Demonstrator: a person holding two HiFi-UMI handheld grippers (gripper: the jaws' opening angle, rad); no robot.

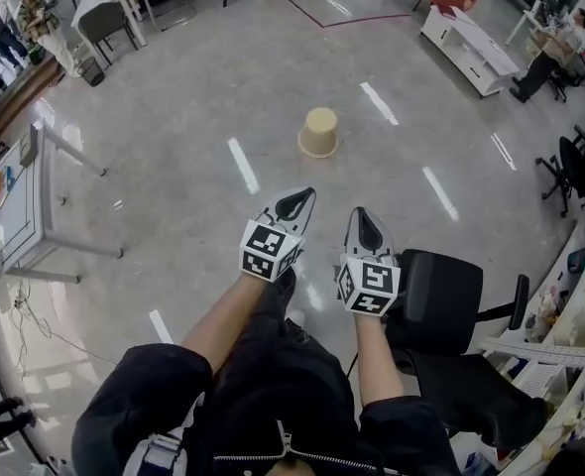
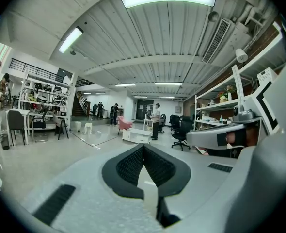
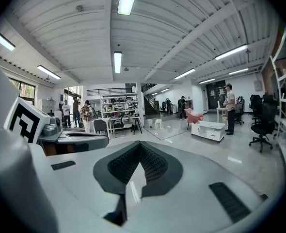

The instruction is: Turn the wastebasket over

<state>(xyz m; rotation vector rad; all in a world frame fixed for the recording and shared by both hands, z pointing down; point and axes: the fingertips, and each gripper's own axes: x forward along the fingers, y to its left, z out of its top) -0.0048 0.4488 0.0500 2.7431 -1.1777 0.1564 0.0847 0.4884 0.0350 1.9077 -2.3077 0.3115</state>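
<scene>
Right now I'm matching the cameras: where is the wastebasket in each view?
Head view: the wastebasket stands on the floor, above centre.
Left gripper view: not in it.
Right gripper view: not in it.
Shared landmark: the low white cabinet, in all three.

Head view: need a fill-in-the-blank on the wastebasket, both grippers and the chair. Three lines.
1. The beige wastebasket stands on the floor with its ____ end down.
2. The left gripper and the right gripper both have their jaws ____, with nothing between them.
3. The black office chair stands nearest the ____ of the two grippers.
Missing words: wider; shut; right.
</scene>
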